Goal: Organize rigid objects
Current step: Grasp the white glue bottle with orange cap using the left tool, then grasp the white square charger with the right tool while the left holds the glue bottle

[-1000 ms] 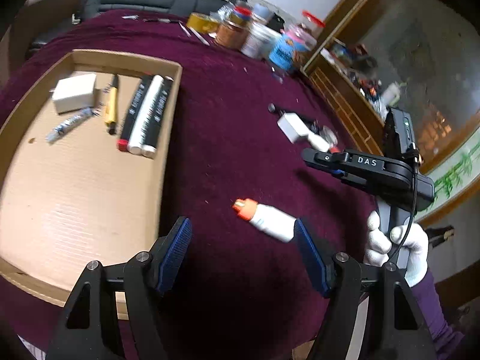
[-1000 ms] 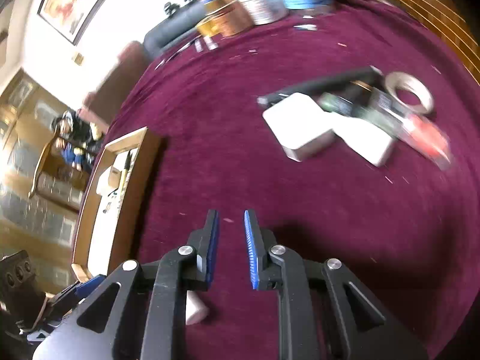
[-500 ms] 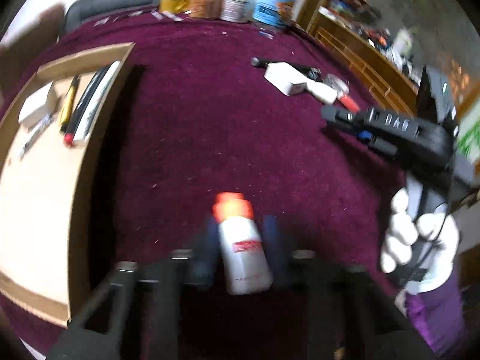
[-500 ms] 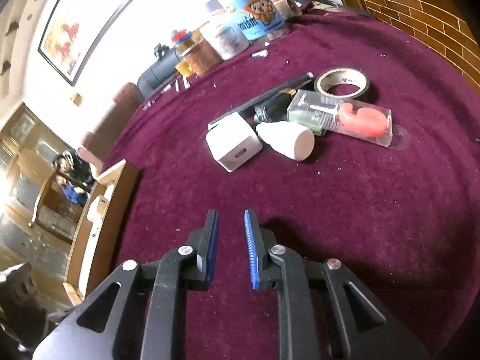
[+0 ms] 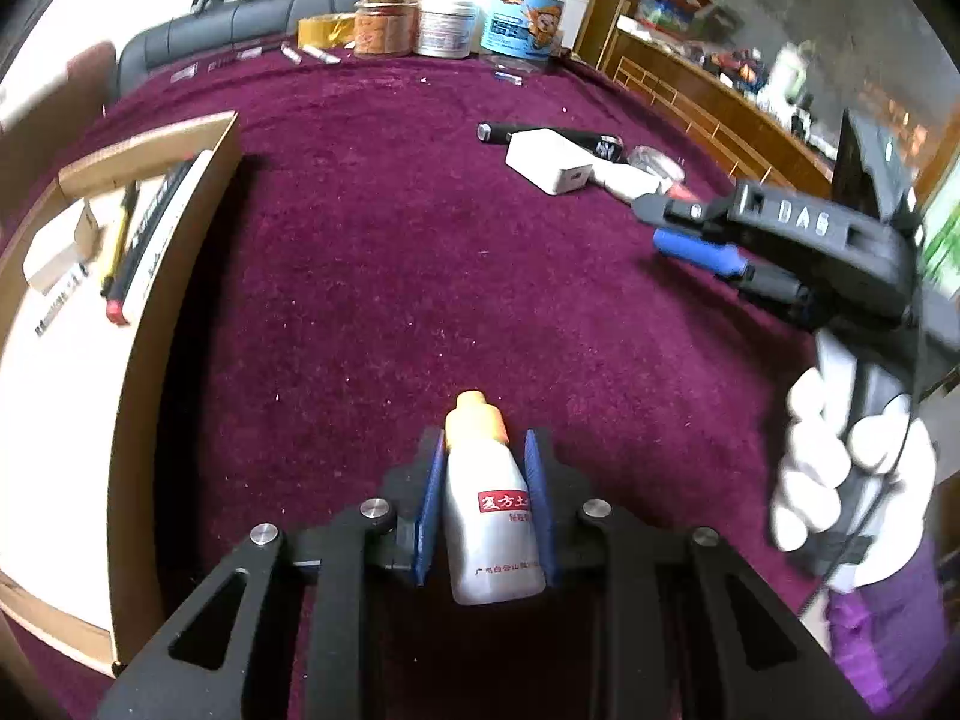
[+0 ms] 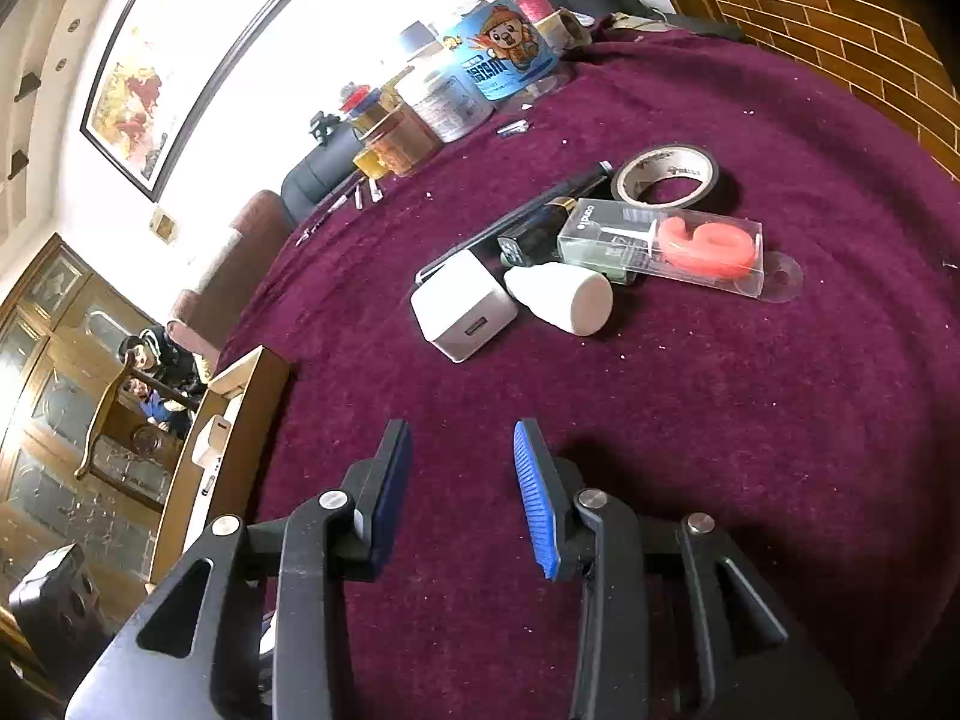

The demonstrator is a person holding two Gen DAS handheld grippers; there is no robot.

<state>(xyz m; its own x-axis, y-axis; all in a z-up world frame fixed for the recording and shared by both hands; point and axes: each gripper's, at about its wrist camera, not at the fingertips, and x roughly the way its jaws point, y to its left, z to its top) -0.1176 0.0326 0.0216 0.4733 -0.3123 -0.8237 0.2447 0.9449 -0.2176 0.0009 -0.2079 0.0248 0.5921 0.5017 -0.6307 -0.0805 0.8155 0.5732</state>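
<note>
Left gripper (image 5: 485, 468) clamps white bottle (image 5: 489, 516); right gripper (image 6: 462, 468) jaws opening

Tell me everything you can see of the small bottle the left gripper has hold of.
The small bottle is white, plastic by the look of it, with an orange cap and a label with a red band and printed characters. It sits between the blue pads of the left gripper, which is shut on its body, cap pointing away from the camera over the maroon cloth. Whether its underside rests on the cloth cannot be told. Nothing else touches it.
</note>
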